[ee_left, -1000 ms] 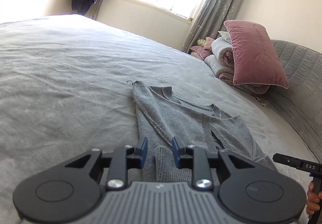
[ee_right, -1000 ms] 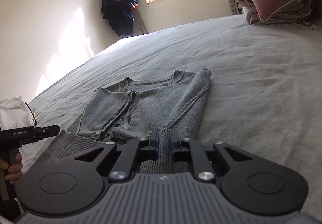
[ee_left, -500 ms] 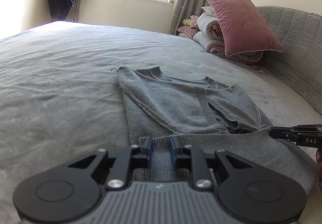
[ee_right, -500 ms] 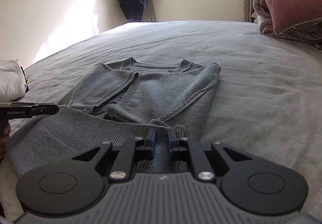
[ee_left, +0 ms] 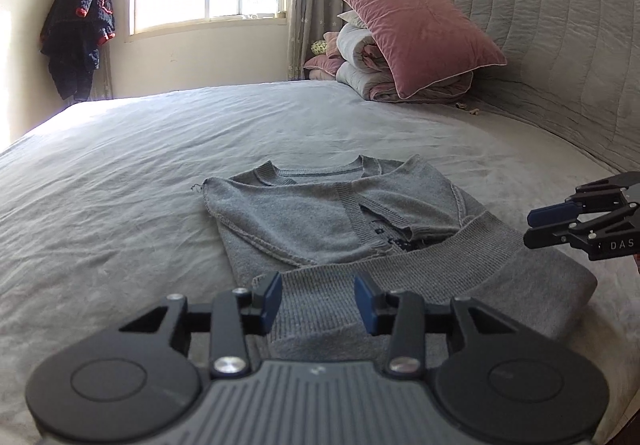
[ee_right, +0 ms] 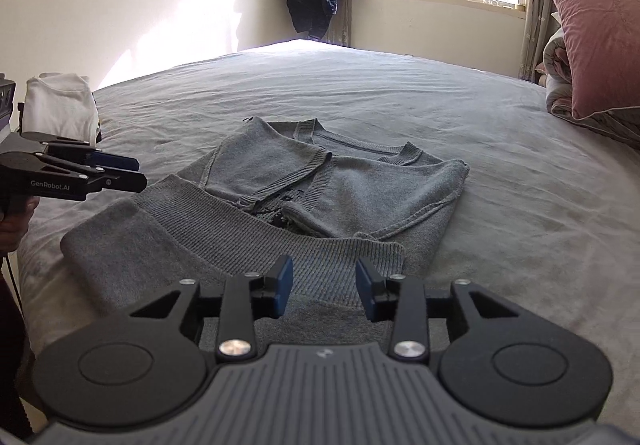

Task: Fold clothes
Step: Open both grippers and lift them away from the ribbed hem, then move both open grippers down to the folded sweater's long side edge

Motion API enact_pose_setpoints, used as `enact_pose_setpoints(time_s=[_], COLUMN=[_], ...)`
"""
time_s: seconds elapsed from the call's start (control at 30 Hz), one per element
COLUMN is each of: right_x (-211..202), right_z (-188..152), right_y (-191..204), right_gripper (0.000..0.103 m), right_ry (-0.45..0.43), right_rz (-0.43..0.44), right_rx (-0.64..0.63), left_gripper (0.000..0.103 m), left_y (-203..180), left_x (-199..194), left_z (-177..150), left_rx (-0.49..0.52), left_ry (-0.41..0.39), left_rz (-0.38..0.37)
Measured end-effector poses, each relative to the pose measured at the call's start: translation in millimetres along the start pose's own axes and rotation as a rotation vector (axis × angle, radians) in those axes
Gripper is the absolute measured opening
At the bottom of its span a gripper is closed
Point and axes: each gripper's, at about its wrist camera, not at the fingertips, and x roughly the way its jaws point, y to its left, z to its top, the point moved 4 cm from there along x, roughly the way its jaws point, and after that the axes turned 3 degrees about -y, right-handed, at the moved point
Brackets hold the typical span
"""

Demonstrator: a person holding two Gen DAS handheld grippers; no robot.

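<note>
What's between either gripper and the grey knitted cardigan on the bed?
Nothing visible. The left gripper and right gripper both stand open right over the folded-up ribbed hem of the grey knitted cardigan, having just opened off it; only grey bedsheet surrounds it.

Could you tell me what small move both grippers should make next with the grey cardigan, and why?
Probably draw both back clear of the grey cardigan. Its ribbed hem already lies folded up over the body, and the left gripper and right gripper, jaws just opened, no longer pinch the cloth, so the fold looks released.
</note>
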Motion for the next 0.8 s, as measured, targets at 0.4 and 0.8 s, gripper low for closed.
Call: enact_pose_setpoints(time_s=[0.4,0.8], right_x=[-38.3,-58.7], right_z=[-15.1,-37.8], right_y=[14.6,-6.5], right_gripper=[0.042,0.053], right_ry=[0.088,0.239], right_rz=[-0.028,-0.099], right_rx=[-0.002,0.3], left_gripper=[0.042,0.06], left_y=[7.2,28.5], left_x=[-29.1,-42.3], left_z=[-12.9,-42.9], left_rx=[-0.167,-0.485], left_ry=[0.216,0.392], left_rz=[-0.031,-0.049])
